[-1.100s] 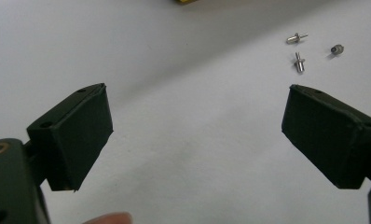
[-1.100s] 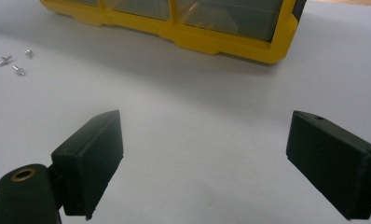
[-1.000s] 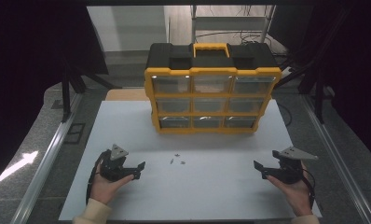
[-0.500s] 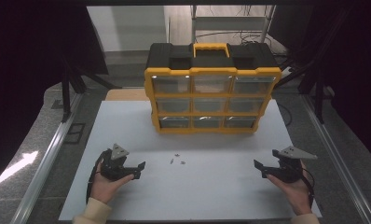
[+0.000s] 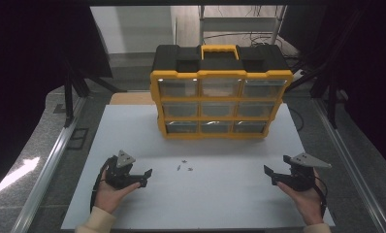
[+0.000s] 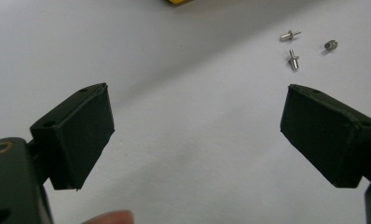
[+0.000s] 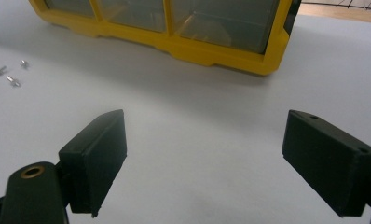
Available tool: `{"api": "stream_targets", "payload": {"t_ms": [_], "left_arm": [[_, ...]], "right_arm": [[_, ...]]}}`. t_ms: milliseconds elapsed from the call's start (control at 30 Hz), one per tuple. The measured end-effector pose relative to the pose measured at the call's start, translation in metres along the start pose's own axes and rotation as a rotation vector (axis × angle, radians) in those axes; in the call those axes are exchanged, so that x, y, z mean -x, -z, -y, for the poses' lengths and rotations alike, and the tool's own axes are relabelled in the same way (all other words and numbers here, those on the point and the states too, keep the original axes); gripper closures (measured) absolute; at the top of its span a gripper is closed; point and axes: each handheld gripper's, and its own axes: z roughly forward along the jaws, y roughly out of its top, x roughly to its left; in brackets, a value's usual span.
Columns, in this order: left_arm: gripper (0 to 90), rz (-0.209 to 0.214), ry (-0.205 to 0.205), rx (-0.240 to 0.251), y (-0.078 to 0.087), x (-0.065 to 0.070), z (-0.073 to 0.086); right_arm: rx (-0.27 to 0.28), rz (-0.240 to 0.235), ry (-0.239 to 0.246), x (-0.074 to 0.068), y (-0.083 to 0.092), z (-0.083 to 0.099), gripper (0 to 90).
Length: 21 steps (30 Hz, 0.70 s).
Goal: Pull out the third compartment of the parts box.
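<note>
On the white tabletop (image 5: 220,194) a person holds a gripper in each hand, both low near the near edge and well apart. The left gripper (image 5: 141,177) sits at the left, its fingers (image 6: 76,133) spread wide with nothing between them, hovering just over the bare surface. The right gripper (image 5: 272,175) sits at the right, its fingers (image 7: 97,156) likewise spread and empty. Between the two, nearer the left gripper, lie three small metal parts (image 5: 184,168) in a loose cluster on the tabletop; in the left gripper view they lie ahead of and beyond the right-hand finger: two stepped pins (image 6: 291,35) close together and a small round piece (image 6: 331,45) just beside them, possibly a nut, though it is too small to tell. None of them touches a gripper. Farther back stands a yellow and black organizer (image 5: 221,92), upright, with a yellow handle (image 5: 219,50) on top and three rows of clear drawers (image 5: 215,109) facing the person, all closed. Its lower right corner shows in the right gripper view, ahead of the fingers.
</note>
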Motion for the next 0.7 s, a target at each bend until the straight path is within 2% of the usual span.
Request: {"api": "stream_targets", "payload": {"t_ms": [167,500,700], "left_arm": [[10.4,0.005,-0.001,0.009,0.001,0.000,-0.002],[10.8,-0.006,0.009,-0.006,0.003,-0.002,0.001],[10.8,0.005,0.006,-0.004,0.001,0.001,0.001]], "right_arm": [[0.007,-0.006,0.001,-0.004,-0.001,-0.002,14.4],[0.015,-0.028,0.045,-0.020,-0.005,-0.004,13.9],[0.012,-0.015,0.058,-0.025,-0.009,-0.007,13.6]]}}
